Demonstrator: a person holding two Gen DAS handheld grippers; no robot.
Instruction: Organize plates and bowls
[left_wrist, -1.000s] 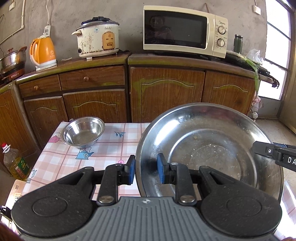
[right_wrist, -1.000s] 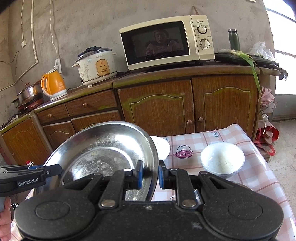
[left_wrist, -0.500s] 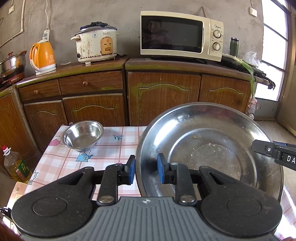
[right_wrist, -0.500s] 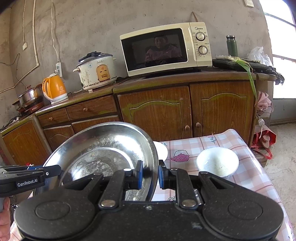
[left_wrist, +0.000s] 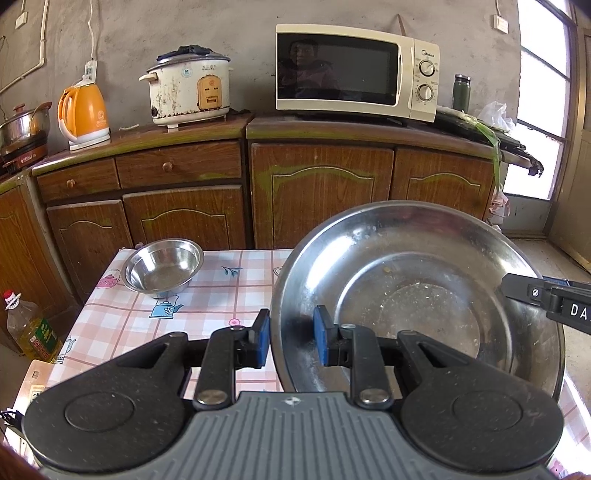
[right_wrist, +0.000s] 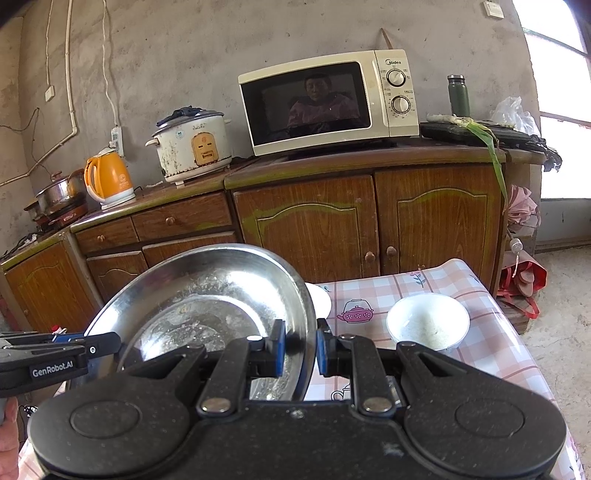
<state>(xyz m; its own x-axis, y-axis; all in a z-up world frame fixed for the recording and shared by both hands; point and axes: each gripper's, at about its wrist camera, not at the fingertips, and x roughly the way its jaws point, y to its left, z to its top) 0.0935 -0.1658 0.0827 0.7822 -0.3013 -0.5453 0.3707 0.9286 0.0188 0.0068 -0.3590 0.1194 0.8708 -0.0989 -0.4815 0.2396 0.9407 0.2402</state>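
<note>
The left hand-held gripper (left_wrist: 291, 341) is clamped on the near-left rim of the large steel plate (left_wrist: 417, 295), one blue pad outside the wall, one inside. The right hand-held gripper (right_wrist: 298, 347) is clamped on the opposite rim of the same plate, so the plate is carried between both, tilted, with its hollow facing the cameras. The plate appears to be held above the bench (left_wrist: 221, 291) rather than resting on it; contact underneath is hidden.

Places taken from the plate: the small steel bowl (left_wrist: 162, 267) is seen left of it and farther back on the bench, well apart, upright and empty. The white bowl (right_wrist: 428, 326) is seen right of it, near the right gripper, upright with some residue inside. A white dish (right_wrist: 320, 301) is partly hidden just behind the plate's far edge.

The plate is round, so no long axis is given. The steel bowl is judged nearer the left gripper, the white bowl nearer the right. A set-down spot is judged likely on the bare checked cloth between the two bowls.
</note>
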